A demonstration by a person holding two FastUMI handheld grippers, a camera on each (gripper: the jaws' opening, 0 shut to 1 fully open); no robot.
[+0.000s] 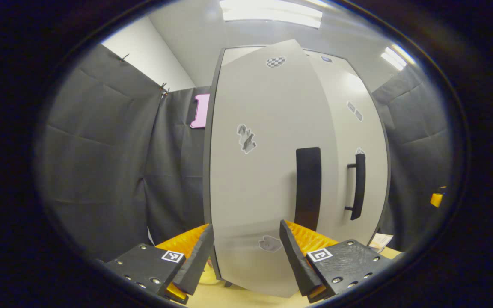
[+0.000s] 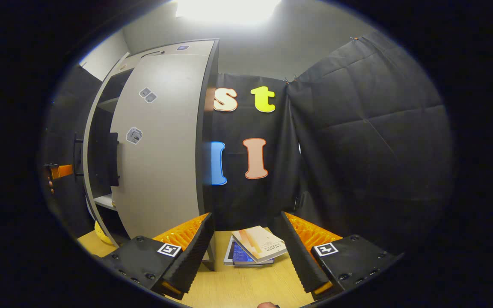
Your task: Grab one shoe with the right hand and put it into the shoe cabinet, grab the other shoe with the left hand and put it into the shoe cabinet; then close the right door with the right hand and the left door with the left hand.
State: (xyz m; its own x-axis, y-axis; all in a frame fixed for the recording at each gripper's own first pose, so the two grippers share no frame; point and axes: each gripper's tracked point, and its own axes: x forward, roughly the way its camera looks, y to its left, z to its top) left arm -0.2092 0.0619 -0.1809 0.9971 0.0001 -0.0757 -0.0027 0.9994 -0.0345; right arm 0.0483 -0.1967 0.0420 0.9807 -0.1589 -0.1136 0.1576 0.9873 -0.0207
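Two doors upright – left door (image 1: 268,171) ajar, right door (image 1: 349,162) shut.

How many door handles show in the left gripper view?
2: one dark handle on the near left door, one bar handle on the right door behind it. No others visible.

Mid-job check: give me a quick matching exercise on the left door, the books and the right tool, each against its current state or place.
Things:
1. left door
2. books
3. right tool

States or places:
A. open, holding nothing
B. ajar, not yet shut
C. lying stacked on the table

Pairs: 1-B, 2-C, 3-A
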